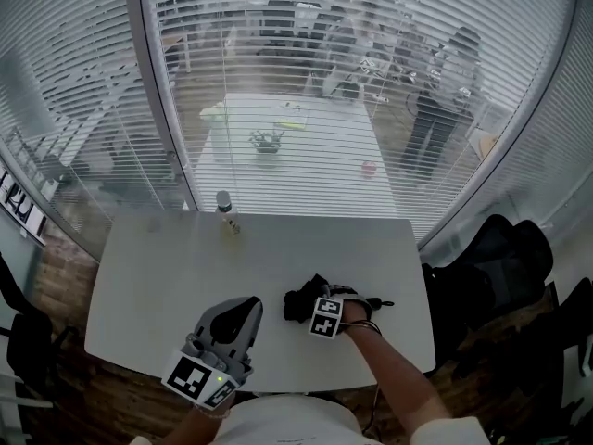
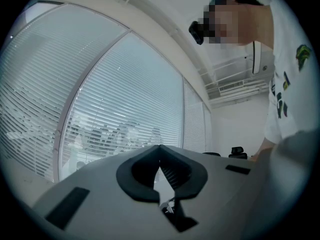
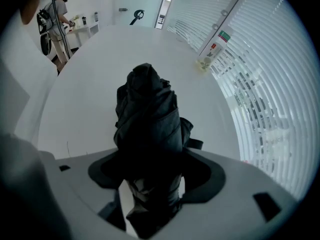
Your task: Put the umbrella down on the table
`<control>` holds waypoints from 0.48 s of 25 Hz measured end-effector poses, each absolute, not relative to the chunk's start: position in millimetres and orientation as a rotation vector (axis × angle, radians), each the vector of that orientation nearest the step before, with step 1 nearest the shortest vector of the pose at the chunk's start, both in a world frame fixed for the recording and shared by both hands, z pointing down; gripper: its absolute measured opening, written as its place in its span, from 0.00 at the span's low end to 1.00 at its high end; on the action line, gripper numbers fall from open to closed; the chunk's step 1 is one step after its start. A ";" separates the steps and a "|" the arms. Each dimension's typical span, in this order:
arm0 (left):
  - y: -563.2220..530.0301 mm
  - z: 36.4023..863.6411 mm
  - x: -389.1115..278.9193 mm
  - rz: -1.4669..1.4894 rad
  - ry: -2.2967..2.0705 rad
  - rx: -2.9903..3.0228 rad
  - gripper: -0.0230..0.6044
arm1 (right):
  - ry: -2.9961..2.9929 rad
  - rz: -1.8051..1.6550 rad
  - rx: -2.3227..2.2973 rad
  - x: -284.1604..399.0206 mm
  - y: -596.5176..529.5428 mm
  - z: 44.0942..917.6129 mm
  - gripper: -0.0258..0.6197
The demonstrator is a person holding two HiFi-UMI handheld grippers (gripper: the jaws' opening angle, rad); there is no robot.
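At the lower left of the head view, the left gripper [image 1: 248, 304], grey plastic with a marker cube at its rear, is held over the near edge of the white rectangular table [image 1: 157, 276]. Its own view shows the jaws brought together at the tips with nothing between them, pointing roughly level toward the glass wall with white slatted blinds [image 1: 306, 128].

Further in, a small bottle with a grey cap [image 1: 224, 209] stands upright at the table's far edge, just before the glass. It is too small to tell what it holds.

Right of the table's centre, near the front edge, the black folded fabric umbrella [image 1: 298, 302] lies on the tabletop. The right gripper [image 1: 324, 313] points steeply down over it, its marker cube facing up. In the right gripper view the umbrella's end sits between the jaws, which stand wide. Slivers of light show on both sides of the fabric, so the pads seem to be clear of it rather than pressing. A thin black strap [image 1: 380, 302] sticks out from the umbrella to the right.

Beyond the table's right edge, on the floor, sits a dark bulky shape [image 1: 496, 253], possibly a chair or bag.
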State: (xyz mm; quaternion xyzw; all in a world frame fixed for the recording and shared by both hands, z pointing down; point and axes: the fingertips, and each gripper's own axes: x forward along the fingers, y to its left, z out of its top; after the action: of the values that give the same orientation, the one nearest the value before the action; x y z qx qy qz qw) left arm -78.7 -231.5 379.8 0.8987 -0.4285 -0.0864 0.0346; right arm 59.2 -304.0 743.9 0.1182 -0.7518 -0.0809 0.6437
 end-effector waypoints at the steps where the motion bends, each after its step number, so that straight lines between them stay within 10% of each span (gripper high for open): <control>1: -231.5 379.9 -78.2 -0.265 -1.315 2.764 0.05 | -1.716 -0.192 0.273 59.8 -303.7 740.2 0.53; 12: -233.2 382.7 -70.7 -0.270 -1.285 2.768 0.05 | -1.840 -0.219 0.404 77.7 -302.5 665.3 0.49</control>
State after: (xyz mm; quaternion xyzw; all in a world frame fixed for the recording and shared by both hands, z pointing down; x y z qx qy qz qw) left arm -70.7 -233.2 382.7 0.9029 -0.4190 -0.0880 0.0390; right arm 77.7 -302.5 665.3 0.1729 -0.7882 -0.0940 0.5831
